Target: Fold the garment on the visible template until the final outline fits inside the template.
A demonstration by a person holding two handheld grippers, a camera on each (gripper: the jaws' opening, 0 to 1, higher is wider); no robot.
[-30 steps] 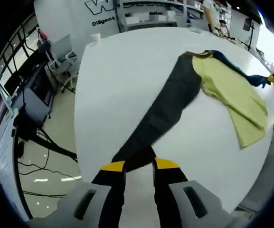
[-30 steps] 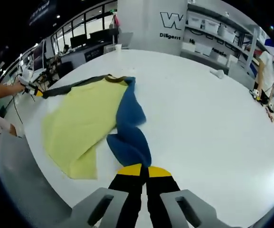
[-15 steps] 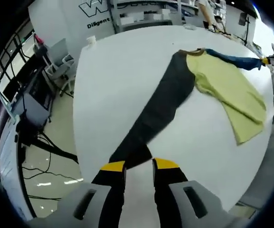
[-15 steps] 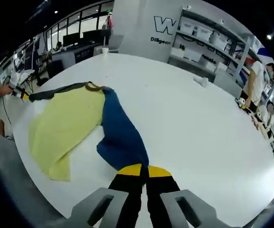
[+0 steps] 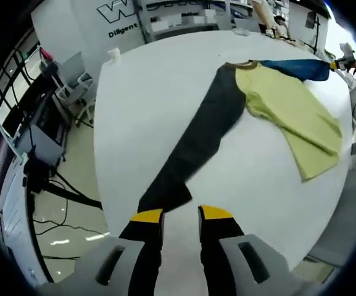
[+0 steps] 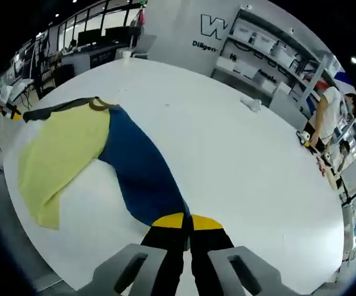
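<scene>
1. Garment (image 5: 270,105): one, with two sleeves, one dark (image 5: 196,145) and one blue (image 6: 142,176), and one yellow body (image 6: 57,154).
2. Desk (image 6: 239,166): one, white and round.
3. Grippers: two. Left gripper (image 5: 179,216), jaws closed on the dark sleeve's cuff. Right gripper (image 6: 186,221), jaws closed on the blue sleeve's cuff.
4. Cup (image 5: 111,53): one, white, at the desk's far edge.
5. People: one standing by the shelves (image 6: 326,114).
6. Chairs: at least one, grey (image 5: 73,74); others too blurred to count.

Yellow-bodied garment (image 5: 289,117), sleeves outstretched
</scene>
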